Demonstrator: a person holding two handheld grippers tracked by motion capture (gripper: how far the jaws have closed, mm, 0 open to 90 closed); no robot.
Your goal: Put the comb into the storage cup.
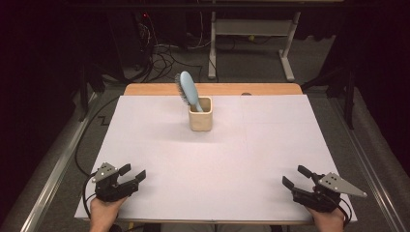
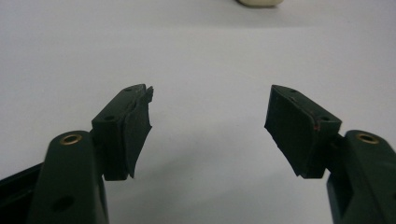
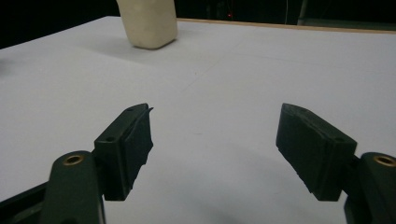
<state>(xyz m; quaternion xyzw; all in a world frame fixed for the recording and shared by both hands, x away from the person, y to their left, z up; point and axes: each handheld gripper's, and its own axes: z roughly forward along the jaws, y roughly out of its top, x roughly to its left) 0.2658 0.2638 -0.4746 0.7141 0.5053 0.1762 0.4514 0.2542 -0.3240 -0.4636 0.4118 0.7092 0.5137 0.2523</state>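
Two grippers: both resting at the near table (image 1: 159, 159) corners.
Left gripper (image 1: 132, 173): jaws standing apart, gripping nothing.
Right gripper (image 1: 295, 177): jaws spread, empty.
Hairbrush (image 1: 187, 90): leaning upright in the cream cup (image 1: 200, 115), far centre.

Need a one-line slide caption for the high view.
Light-blue hairbrush standing in a beige square cup on a white table; left tool and right tool open at the near edge.

Both handheld tools are black: the left gripper (image 1: 133, 173) and right gripper (image 1: 296, 176) each carry a grey three-cornered plate dotted with holes, brass-ringed screw holes on the jaws, and a black trailing cable.
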